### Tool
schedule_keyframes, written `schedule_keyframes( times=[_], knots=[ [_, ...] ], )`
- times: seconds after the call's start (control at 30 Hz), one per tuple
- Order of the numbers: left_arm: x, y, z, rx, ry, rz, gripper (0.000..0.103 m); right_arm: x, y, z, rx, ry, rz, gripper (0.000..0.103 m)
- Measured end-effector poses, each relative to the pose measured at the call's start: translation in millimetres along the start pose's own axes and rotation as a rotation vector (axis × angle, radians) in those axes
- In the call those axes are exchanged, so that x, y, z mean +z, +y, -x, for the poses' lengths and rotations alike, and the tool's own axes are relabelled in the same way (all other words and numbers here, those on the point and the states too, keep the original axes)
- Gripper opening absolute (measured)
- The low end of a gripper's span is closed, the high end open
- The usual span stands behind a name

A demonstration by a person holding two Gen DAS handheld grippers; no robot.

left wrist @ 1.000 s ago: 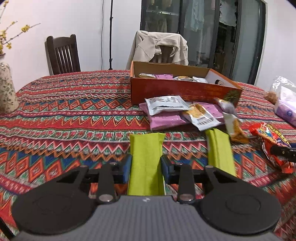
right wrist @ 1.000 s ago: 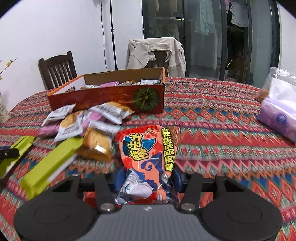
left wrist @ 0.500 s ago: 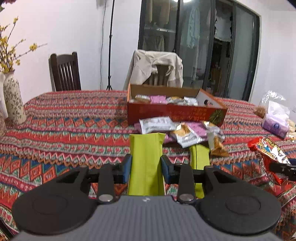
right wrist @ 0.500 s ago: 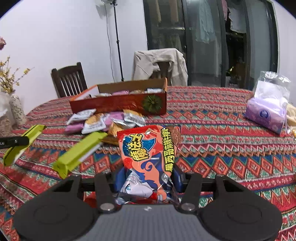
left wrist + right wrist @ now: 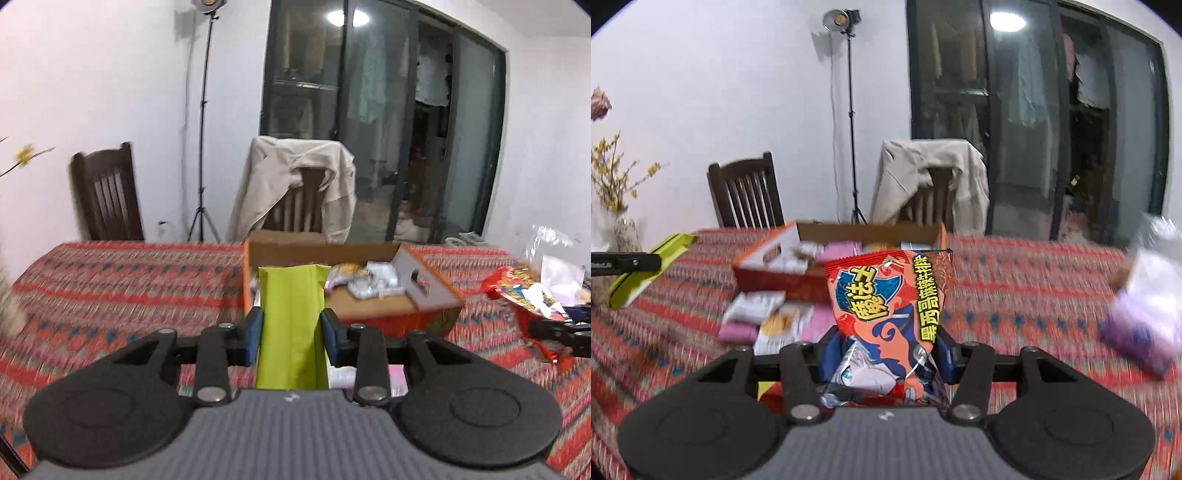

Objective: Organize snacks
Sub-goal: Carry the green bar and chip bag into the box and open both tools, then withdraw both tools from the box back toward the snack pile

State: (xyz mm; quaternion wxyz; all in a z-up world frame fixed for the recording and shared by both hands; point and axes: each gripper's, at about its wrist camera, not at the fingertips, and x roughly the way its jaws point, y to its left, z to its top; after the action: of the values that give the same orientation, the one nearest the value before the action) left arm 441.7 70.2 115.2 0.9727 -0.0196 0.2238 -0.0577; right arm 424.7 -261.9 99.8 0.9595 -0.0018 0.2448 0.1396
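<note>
My left gripper (image 5: 291, 334) is shut on a lime-green snack bar (image 5: 291, 325) and holds it in the air in front of the open orange cardboard box (image 5: 424, 295), which has several snack packets inside. My right gripper (image 5: 886, 354) is shut on a red-orange snack bag (image 5: 890, 306), also lifted, just short of the same box (image 5: 764, 275). The red bag also shows in the left wrist view (image 5: 524, 295), and the green bar shows in the right wrist view (image 5: 650, 269).
Loose packets (image 5: 764, 317) lie on the patterned tablecloth (image 5: 1015, 288) in front of the box. A purple-and-white bag (image 5: 1145, 317) is at the right. A vase (image 5: 626, 232) stands at the left. Two chairs (image 5: 107, 192) stand behind the table.
Both grippers have risen off the table with their snacks and moved forward toward the box. The views are now blurred by motion.
</note>
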Motion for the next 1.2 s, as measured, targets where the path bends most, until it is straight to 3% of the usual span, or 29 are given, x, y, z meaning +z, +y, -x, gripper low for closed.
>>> schedule_keyframes(
  times=[0.27,0.43,0.6,0.7,0.83,0.9,0.97,1.2],
  knots=[
    [59,14,-99,-0.069,0.083,0.056,0.035,87,-18,-94,0.052,0.065,0.022,0.05],
    [57,17,-175,-0.003,0.186,0.088,0.035,112,-18,-174,0.011,0.163,0.029,0.05],
    [42,7,-224,0.082,0.232,0.011,0.035,110,-11,-238,-0.031,0.258,0.04,0.05],
    [31,0,-236,0.124,0.247,-0.049,0.035,100,-3,-269,-0.11,0.311,0.1,0.051],
    [17,-1,-245,0.136,0.289,-0.072,0.036,82,3,-290,-0.147,0.379,0.149,0.051],
    [12,-2,-247,0.147,0.304,-0.078,0.043,77,6,-294,-0.153,0.4,0.167,0.053],
    [12,-1,-247,0.13,0.31,-0.071,0.044,74,10,-295,-0.173,0.4,0.197,0.064],
    [36,8,-214,0.105,0.286,-0.037,0.05,91,8,-272,-0.176,0.35,0.194,0.073]
  ],
)
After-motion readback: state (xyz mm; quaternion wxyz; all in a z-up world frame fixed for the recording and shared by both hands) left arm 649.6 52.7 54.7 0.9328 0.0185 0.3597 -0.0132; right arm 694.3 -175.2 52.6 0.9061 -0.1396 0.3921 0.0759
